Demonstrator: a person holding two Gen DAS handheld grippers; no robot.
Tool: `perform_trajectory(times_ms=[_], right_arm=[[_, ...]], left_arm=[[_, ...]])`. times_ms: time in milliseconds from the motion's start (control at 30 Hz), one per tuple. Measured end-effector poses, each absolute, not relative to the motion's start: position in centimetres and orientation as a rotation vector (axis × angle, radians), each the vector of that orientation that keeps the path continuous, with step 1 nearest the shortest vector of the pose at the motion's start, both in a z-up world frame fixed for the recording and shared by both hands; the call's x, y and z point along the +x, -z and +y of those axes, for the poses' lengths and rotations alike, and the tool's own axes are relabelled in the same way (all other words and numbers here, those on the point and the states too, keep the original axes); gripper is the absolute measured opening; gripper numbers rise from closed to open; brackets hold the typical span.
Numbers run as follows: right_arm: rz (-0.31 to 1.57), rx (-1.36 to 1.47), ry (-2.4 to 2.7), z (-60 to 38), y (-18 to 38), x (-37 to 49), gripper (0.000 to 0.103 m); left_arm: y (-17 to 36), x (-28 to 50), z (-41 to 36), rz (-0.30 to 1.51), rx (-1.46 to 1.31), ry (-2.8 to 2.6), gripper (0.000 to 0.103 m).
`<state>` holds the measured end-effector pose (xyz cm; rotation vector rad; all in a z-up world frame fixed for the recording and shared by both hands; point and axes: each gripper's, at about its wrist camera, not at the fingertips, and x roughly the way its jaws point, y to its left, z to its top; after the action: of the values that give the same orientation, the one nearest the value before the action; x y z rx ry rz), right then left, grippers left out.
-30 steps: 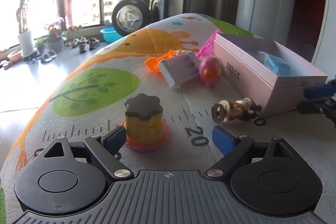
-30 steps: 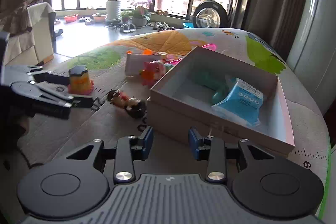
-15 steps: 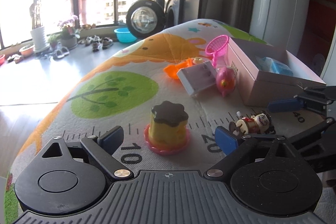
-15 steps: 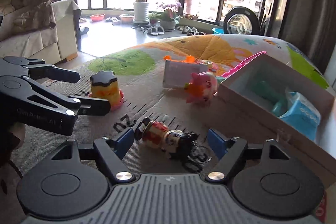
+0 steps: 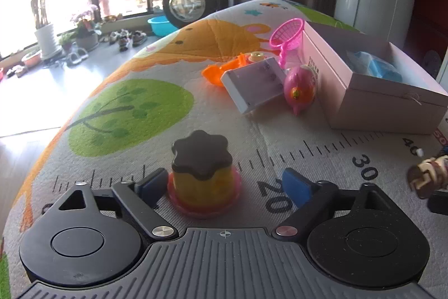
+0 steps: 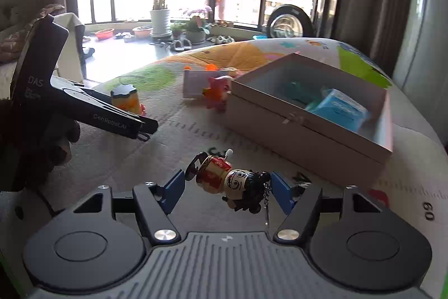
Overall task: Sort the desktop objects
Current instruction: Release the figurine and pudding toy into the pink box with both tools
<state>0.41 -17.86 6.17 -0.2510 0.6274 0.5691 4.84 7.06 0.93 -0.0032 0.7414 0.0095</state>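
Yellow pudding toy (image 5: 203, 173) – one, between closing left tongs (image 5: 222, 185), one doll (image 6: 232, 182) between closing right tongs (image 6: 228, 191).

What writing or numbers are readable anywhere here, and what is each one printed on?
"20", "30": ruler marks on the play mat.
"60": same mat, right wrist view.
"DAS": left gripper body.
"GenRobot.AI": left gripper arm.
Small print under "DAS": too small to read.
Print on the pink box side and on the blue pack inside: blurred.
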Motion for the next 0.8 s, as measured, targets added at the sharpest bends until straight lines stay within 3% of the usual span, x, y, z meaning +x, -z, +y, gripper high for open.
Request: perform_trajectory(times_ms=[33,100,167,433,667,733,800], right_arm=[[0.63,-0.246,-0.551,-18.6,-6.3,0.2,0.068],[0.633,-0.231,-0.521,-20.1,-6.6,-0.3,0.068],[0.634,-0.221,-0.502,-21.1,-6.8,-0.8,0.068],[0.51,-0.201,-0.469,-23.9,-10.4,-2.8,0.068],[0.322,-0.114,-0.433,-25.4,-18.0,1.2,0.068],[0.323,-0.077,-0.459,-25.0,-19.1,4.1,0.068],[0.366,-0.036,-0.473,-24.8,-19.4,6.7,0.069]], left_arm=[[-1.0,5.0,6.8,0.74,0.004,-0.011,0.079],[-1.1,5.1,6.5,0.737,0.004,-0.006,0.063],[-1.3,4.9,6.3,0.737,0.003,0.006,0.061],[-5.8,1.2,2.0,0.599,0.1,0.198,0.061],[-13.0,5.5,-3.1,0.409,0.091,0.361,0.061],[-13.9,8.2,-4.2,0.403,0.054,0.383,0.063],[-14.1,10.4,-3.8,0.438,-0.02,0.363,0.077]])
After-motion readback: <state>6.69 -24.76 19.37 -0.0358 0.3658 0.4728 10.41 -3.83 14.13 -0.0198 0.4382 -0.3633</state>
